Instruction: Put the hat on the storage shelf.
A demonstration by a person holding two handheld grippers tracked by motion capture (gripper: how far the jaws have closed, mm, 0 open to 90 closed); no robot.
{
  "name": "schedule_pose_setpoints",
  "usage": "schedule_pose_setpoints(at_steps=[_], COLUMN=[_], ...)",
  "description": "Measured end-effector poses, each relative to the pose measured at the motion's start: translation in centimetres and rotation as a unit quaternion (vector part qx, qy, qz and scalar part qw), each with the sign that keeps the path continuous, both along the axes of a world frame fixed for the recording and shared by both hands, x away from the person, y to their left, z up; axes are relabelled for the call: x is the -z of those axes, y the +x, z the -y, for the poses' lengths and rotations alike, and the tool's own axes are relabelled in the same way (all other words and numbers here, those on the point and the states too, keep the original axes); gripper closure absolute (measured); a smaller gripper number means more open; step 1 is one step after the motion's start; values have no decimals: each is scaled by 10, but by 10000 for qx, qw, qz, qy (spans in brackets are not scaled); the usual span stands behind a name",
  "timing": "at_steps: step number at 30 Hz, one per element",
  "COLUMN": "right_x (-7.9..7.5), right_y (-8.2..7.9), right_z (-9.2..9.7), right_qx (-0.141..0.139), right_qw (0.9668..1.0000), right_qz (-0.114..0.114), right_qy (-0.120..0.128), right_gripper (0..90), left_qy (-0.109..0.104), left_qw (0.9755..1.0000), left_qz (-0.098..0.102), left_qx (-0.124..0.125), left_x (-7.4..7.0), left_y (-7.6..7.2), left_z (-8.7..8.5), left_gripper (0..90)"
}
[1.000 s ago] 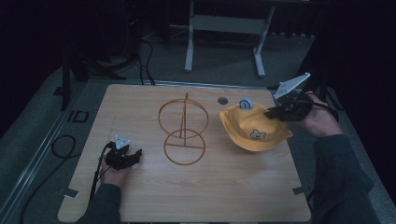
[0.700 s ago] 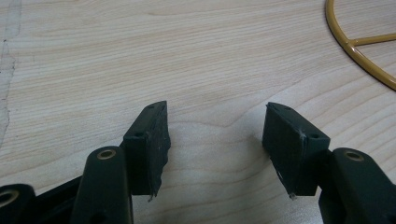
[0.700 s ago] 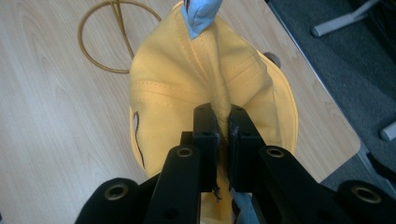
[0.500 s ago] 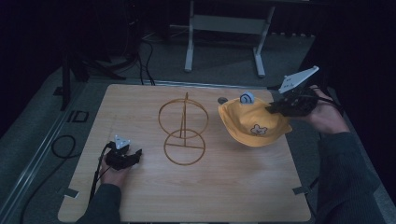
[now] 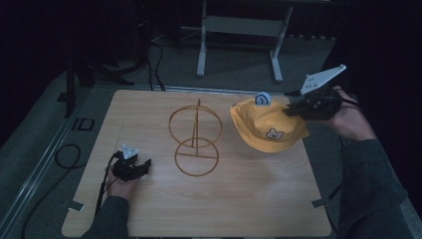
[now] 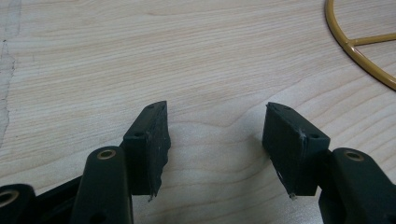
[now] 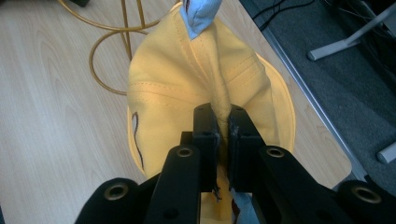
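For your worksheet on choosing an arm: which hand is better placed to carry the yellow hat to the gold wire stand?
Right. The right gripper pinches the yellow hat beside the gold wire stand; the left gripper lies open on the table.

The stand (image 6: 359, 46) is cut off by the left gripper view's edge; the right gripper's jaws hide the hat's (image 7: 187, 107) pinched fold.

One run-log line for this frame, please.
right tongs: shut on yellow hat, lifted off table | left tongs: open, empty, on table | gold wire stand: bare
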State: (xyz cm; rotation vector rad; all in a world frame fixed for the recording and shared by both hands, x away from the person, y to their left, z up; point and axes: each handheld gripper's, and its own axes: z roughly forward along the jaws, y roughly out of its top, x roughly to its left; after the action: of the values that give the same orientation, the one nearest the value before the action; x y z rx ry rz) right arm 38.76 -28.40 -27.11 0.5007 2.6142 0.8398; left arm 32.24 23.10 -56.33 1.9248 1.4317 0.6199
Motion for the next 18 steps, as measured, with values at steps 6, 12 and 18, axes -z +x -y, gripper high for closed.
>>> schedule_pose_setpoints(at_steps=[6, 12, 18], right_x=[-7, -14, -19], right_y=[-1, 0, 0], right_z=[-3, -8, -14], right_qx=[-35, -96, -199], right_qw=[9999, 9998, 9994], right_qz=[45, 90, 145], right_qy=[95, 142, 249], right_gripper=[841, 843, 844], left_qy=[-1, 7, 10], left_qw=[10000, 10000, 10000], left_qz=[1, -5, -5], left_qx=[1, 6, 10], left_x=[0, 0, 0], left_y=[0, 0, 0], left_z=[0, 0, 0], left_gripper=[413, 413, 413])
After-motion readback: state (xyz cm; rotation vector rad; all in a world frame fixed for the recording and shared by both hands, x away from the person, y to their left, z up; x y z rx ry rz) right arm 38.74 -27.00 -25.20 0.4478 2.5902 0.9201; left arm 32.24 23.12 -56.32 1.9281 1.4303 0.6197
